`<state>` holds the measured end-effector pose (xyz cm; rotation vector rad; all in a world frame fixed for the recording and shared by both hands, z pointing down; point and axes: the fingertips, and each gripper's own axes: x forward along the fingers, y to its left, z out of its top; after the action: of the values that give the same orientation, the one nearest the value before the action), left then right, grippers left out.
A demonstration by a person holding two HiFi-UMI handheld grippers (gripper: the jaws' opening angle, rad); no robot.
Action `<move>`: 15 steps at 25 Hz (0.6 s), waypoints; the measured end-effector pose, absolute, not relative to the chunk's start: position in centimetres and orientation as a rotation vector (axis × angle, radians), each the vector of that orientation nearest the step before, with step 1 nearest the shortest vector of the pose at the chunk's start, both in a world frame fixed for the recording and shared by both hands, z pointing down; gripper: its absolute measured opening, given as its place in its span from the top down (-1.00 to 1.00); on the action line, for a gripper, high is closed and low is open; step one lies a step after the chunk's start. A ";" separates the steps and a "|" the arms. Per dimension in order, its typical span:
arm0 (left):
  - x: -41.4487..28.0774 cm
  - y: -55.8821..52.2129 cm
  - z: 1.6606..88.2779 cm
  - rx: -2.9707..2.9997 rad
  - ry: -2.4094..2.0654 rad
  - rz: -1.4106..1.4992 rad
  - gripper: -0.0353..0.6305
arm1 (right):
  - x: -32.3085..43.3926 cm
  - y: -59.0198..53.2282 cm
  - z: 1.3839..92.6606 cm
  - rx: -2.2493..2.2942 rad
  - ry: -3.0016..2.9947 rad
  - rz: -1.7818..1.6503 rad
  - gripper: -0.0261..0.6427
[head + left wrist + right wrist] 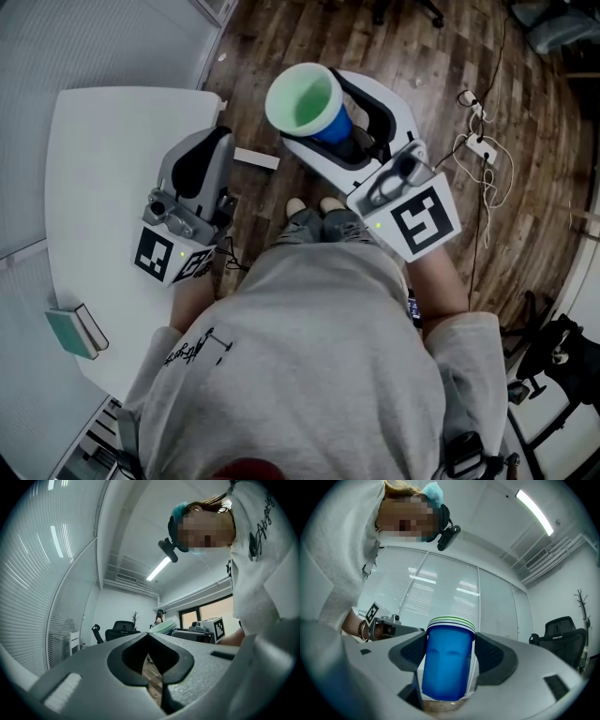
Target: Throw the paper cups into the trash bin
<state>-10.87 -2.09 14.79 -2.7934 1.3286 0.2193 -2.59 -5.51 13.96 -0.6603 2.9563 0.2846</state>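
Overhead, the right gripper [336, 120] pinched a nested stack of blue paper cups [302, 98] by its sides, rims upward, above the wooden floor [281, 37]. The left gripper [216, 145] hung empty at the edge of the white table [103, 159], jaws pressed together at their tips.

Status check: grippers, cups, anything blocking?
Left gripper shut, empty. Right gripper shut on stacked paper cups. Trash bin not in view; nothing blocking seen.

**Q:** What occupies the lower centre?
**A:** Left gripper [148, 637], jaw tips meeting, nothing between them.
**Q:** And behind it?
**A:** Right of centre, paper cups [165, 626] beside a marker cube [218, 629]; left, office chair [121, 629].
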 end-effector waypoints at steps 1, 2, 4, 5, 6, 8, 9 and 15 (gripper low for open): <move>-10.7 -2.3 14.9 -2.803 1.317 0.219 0.91 | -2.4 -5.6 14.1 -0.676 2.952 0.284 0.04; -10.4 -2.4 15.1 -2.814 1.304 0.216 0.91 | -2.1 -5.6 14.2 -0.694 2.948 0.283 0.04; -9.8 -2.7 15.6 -2.833 1.272 0.200 0.91 | -1.6 -5.8 14.4 -0.729 2.939 0.283 0.04; -9.4 -2.9 15.9 -2.842 1.255 0.190 0.91 | -1.3 -5.8 14.5 -0.743 2.932 0.281 0.04; -8.9 -3.1 16.2 -2.852 1.240 0.183 0.91 | -1.0 -5.9 14.6 -0.757 2.926 0.277 0.04; -8.0 -3.3 16.7 -2.874 1.215 0.181 0.91 | -0.3 -6.0 15.0 -0.782 2.920 0.269 0.04; -7.5 -3.4 17.0 -2.883 1.204 0.180 0.91 | 0.0 -6.1 15.3 -0.794 2.919 0.265 0.04; -5.6 -4.3 18.5 -2.921 1.166 0.157 0.91 | 1.7 -6.6 16.9 -0.841 2.900 0.230 0.04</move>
<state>-5.58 -4.30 18.55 -2.9207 1.1663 0.1571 1.73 -6.56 16.87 -0.8408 2.9004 0.2301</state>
